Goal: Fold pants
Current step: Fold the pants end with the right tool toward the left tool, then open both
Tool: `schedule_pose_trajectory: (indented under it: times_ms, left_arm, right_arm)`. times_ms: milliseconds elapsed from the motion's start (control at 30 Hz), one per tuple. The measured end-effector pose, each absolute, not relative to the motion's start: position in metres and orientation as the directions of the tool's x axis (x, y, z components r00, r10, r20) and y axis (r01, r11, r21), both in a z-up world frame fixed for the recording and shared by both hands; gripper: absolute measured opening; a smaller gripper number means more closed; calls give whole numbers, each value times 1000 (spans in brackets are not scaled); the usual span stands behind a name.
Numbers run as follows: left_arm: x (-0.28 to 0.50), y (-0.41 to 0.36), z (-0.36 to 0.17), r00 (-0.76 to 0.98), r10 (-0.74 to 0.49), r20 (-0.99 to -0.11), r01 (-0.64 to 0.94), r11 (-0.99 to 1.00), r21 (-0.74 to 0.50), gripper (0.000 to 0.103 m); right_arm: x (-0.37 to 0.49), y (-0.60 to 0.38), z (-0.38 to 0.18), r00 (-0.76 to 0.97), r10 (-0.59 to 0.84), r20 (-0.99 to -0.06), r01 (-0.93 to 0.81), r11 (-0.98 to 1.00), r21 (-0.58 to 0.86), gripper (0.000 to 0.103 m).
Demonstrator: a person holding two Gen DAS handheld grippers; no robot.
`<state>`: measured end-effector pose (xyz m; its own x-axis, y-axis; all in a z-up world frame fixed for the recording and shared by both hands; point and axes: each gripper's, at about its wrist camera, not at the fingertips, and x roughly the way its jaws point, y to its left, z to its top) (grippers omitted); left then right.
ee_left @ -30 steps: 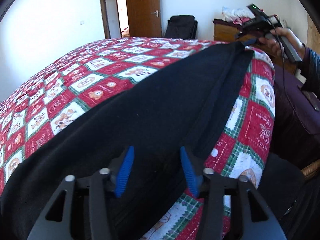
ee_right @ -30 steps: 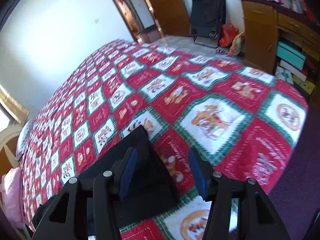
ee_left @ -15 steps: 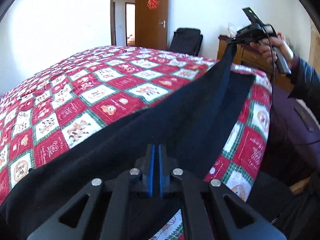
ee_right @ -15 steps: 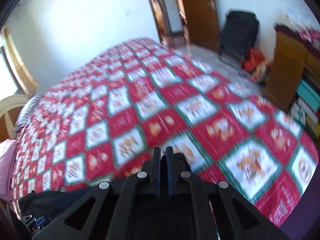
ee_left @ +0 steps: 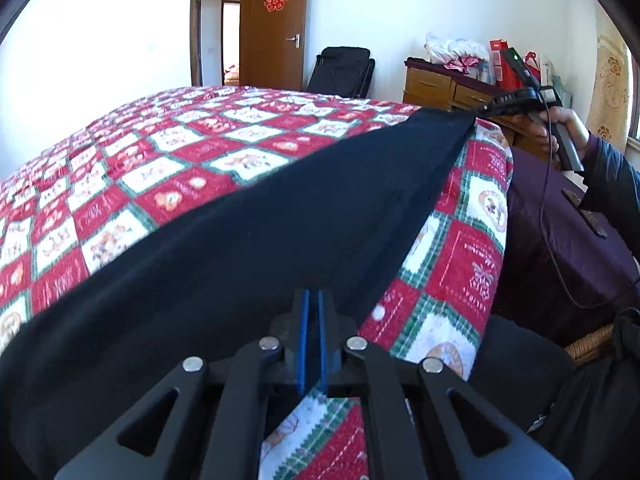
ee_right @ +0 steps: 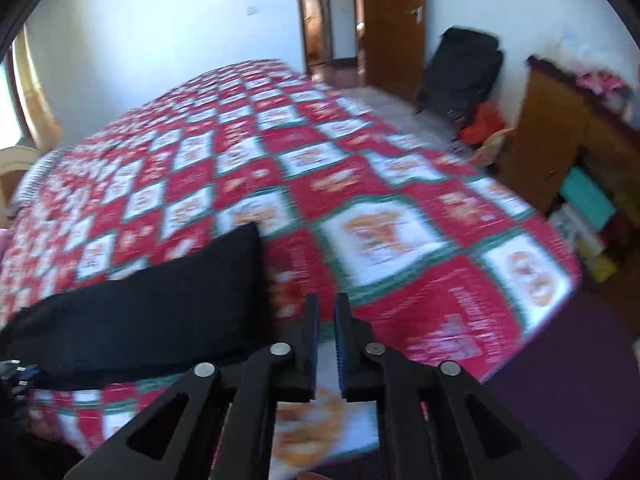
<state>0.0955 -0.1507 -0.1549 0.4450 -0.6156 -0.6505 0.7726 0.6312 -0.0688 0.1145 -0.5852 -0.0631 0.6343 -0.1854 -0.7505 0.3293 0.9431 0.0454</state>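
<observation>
Since a second ago both pairs of jaws have snapped shut from wide open, and the right pair is now coming apart again while the black cloth that was between them has slipped off to one side. In the left wrist view, the left gripper (ee_left: 311, 336) is pinching the near edge of the pants (ee_left: 256, 248), its blue pads all but meeting on the dark fabric; from there the pants are stretching away up and to the right over the quilt (ee_left: 168, 160) to the right gripper (ee_left: 482, 110), which a hand (ee_left: 560, 132) is holding at the far corner of the cloth. Whether that corner is being clamped cannot be told from this view. In the right wrist view, which is blurred, the right gripper (ee_right: 326, 320) is opening, its pads standing a narrow gap apart with only quilt (ee_right: 380, 236) showing between them, and the pants (ee_right: 152, 304) are lying to its left, apart from the fingers. The risk, as I judge it, is that the right end is being let go before the fold is laid: with only the left end pinned, the cloth could sag and bunch, or slide toward the bed edge, and the halves would be landing crooked; a pull from the left could drag it further askew.
</observation>
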Motion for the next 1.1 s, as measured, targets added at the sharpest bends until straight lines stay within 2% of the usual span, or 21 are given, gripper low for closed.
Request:
schedule_pose_trajectory:
  times_ms: [33,67,200,333,367,400,433,500,567,633,733,833,867,933,967,1000,1067,1100]
  left_arm:
    - [95,-154,-154,453,-608,-652,774,631,-50,10]
    - [94,-157,-153,461,-601,-652,774,632,-35,12]
    - [97,-171,-165,462,-565,-684,781,624,12,13]
    - [104,-170,-177,432,-570,-699,781,624,-26,14]
    - [106,-167,-177,419,-584,-695,779,625,-55,14]
    - [111,-162,-178,388,-609,-692,772,625,-117,14]
    - [115,-158,-178,368,-626,-688,766,623,-158,14]
    - [119,-151,-181,323,-660,-678,753,613,-238,14]
    - [120,-148,-182,304,-680,-668,748,604,-275,14]
    - [120,-149,-183,299,-686,-663,743,604,-289,14]
    - [115,-151,-181,316,-674,-667,745,612,-265,14]
    - [109,-146,-173,332,-675,-659,734,624,-269,14]
    - [108,-144,-172,341,-673,-657,730,629,-266,14]
    - [102,-135,-166,379,-668,-641,717,649,-253,18]
    - [100,-131,-164,395,-664,-635,710,659,-247,25]
    - [99,-129,-162,416,-654,-632,703,672,-233,38]
    - [96,-125,-159,457,-636,-621,692,693,-201,51]
    - [95,-123,-157,473,-631,-615,688,701,-190,53]
  right_arm:
    - [114,-590,-61,647,-159,-745,333,939,89,37]
    - [115,-596,-57,671,-117,-732,335,929,158,52]
    - [140,-599,-52,705,-5,-710,297,910,288,54]
    - [189,-594,-78,622,105,-776,305,880,363,54]
    - [201,-591,-90,580,139,-802,304,877,372,52]
    - [210,-587,-98,550,142,-823,309,881,359,28]
    - [215,-581,-101,539,100,-836,317,896,312,16]
    - [215,-576,-94,576,61,-815,301,911,281,8]
    - [209,-576,-83,635,19,-772,313,907,281,7]
    - [209,-577,-83,631,-70,-772,358,910,210,2]
    - [210,-577,-96,599,-75,-798,360,915,185,3]
    - [193,-570,-84,621,-115,-775,365,918,157,5]
    - [188,-570,-78,629,-149,-763,377,917,132,7]
    - [176,-558,-62,667,-173,-725,352,930,102,27]
    - [166,-545,-52,694,-158,-702,317,943,101,52]
    - [160,-535,-45,712,-137,-689,284,953,103,65]
    - [148,-504,-36,738,-86,-669,189,978,83,65]
    - [144,-488,-34,742,-69,-666,147,987,61,65]
